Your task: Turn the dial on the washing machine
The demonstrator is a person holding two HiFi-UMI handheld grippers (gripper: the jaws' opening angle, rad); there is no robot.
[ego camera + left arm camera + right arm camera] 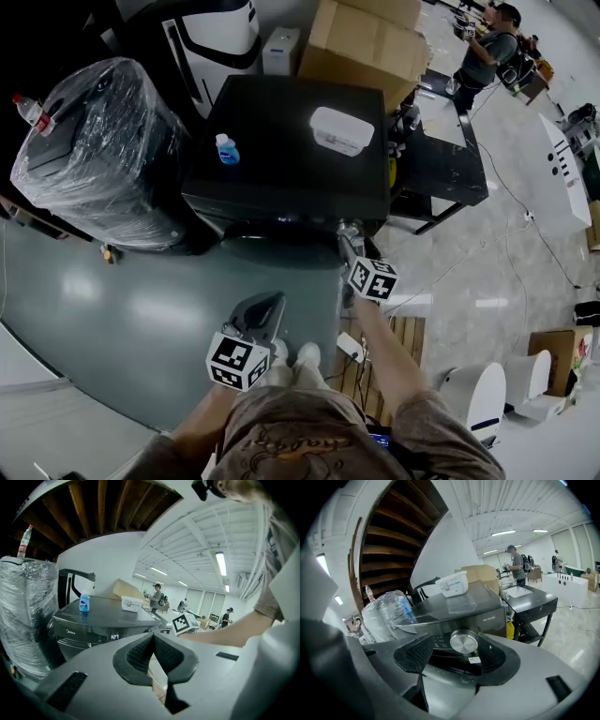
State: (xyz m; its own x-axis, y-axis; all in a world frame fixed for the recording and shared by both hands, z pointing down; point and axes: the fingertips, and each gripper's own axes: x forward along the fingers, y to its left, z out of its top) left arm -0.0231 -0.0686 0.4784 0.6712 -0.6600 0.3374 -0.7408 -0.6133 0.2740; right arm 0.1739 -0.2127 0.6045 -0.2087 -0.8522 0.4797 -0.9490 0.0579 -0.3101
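Gleaming black across the washing machine (281, 141), shining silver on its dial (464, 641), showing blue on the left bottle (226, 149), white on the right box (341, 130), patterning the near marker cube (373, 278) in black-and-white squares.

From the head, looks steeply down from high up onto the dark top of the washing machine (281, 141), a good way off. From the left gripper (153, 641), held low and back, looks up and across at the machine's front corner, not close. From the right gripper (459, 652), held right by the machine's front, looks straight at the dial (464, 641), very near, between the two jaws. Shared by all three: the machine's top, with the blue bottle (226, 149) and the white box (341, 130) on it.
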